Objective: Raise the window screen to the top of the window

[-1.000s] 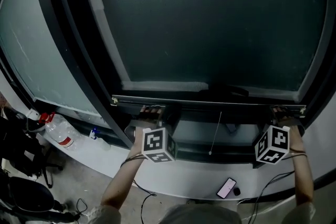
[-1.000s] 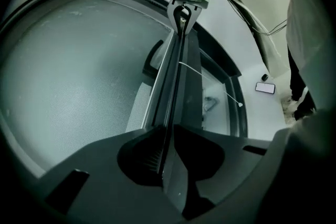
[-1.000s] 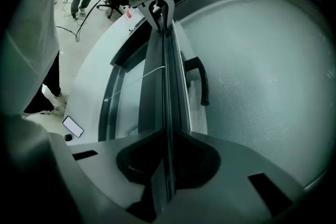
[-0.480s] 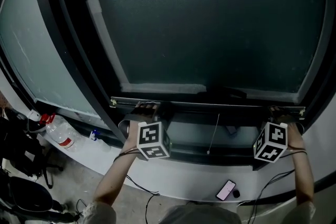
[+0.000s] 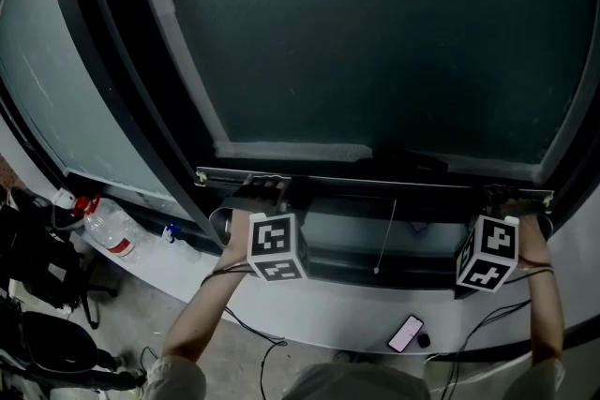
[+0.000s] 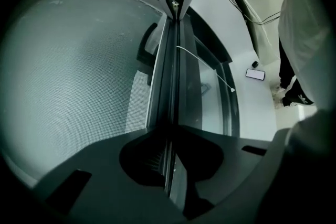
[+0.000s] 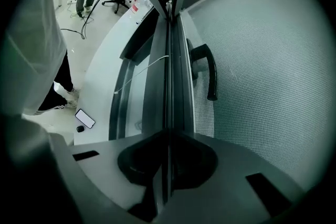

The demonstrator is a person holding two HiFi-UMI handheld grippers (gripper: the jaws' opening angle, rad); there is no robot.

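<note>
Hold is taken near both ends of the bottom bar point(image 5: 375, 185) of the window screen point(image 5: 375, 42): left tool point(image 5: 266, 189) and right tool point(image 5: 507, 198) each clamp it, likely so it rises level. It sits low, just above the sill point(image 5: 309, 318).

a curved white sill point(image 5: 328, 318) carries the loose things. toward its right lies a phone point(image 5: 405, 333), screen up, with a small dark object point(image 5: 423, 342) just beside it. at the left end a clear plastic bottle point(image 5: 109, 236) with a red cap lies on its side, near a small blue-topped item point(image 5: 169, 233). thin cables point(image 5: 251, 331) trail across the sill down to the grey floor point(image 5: 141, 314).
</note>
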